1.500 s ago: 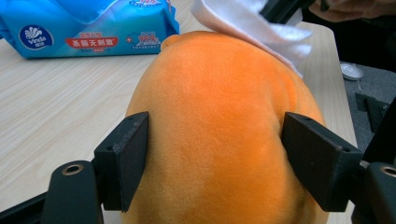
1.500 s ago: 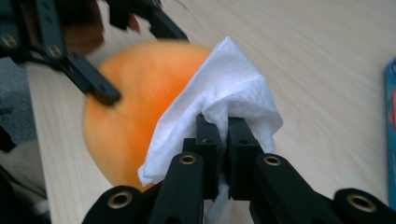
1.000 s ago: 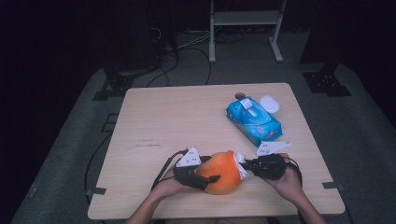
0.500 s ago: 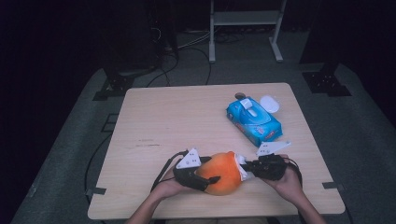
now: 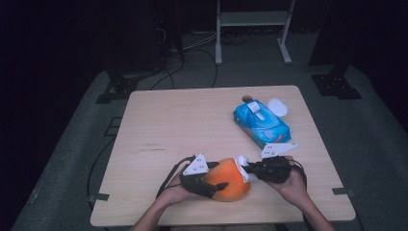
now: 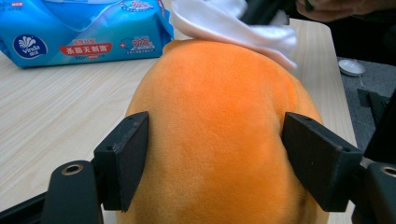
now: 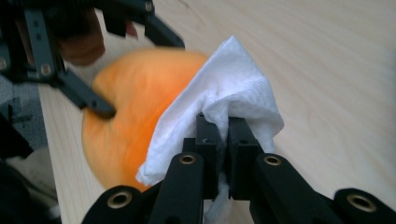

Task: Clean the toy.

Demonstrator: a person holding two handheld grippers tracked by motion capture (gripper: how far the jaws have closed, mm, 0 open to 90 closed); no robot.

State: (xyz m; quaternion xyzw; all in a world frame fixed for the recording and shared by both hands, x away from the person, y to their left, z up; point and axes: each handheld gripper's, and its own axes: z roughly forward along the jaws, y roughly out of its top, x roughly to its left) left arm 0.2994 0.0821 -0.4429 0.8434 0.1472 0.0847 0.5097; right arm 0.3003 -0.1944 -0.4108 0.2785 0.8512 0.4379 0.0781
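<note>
Near the front edge of the pale wooden table, between our 2 hands, sits the round orange plush ball, and we are wiping it. Our left gripper grasps the ball across its width, 1 black pad pressed into the fuzzy fabric on each side. Our right gripper is clenched tight on a folded white wipe, which lies against the top of the ball on the side away from the left jaws.

We judge the ball to be light and soft: the pile gives under the pads, so it should squash rather than slip, and nothing about it looks fragile. The widest part, where the left jaws sit now, seems the best place to hold it, since a grip nearer the crown could let it roll out. The wipe is limp and thin, so we would keep it pinched at the fold and drag it gently.

Well apart, toward the far right of the table, lies the blue pack of wet wipes, with a small white lid just beside it.
</note>
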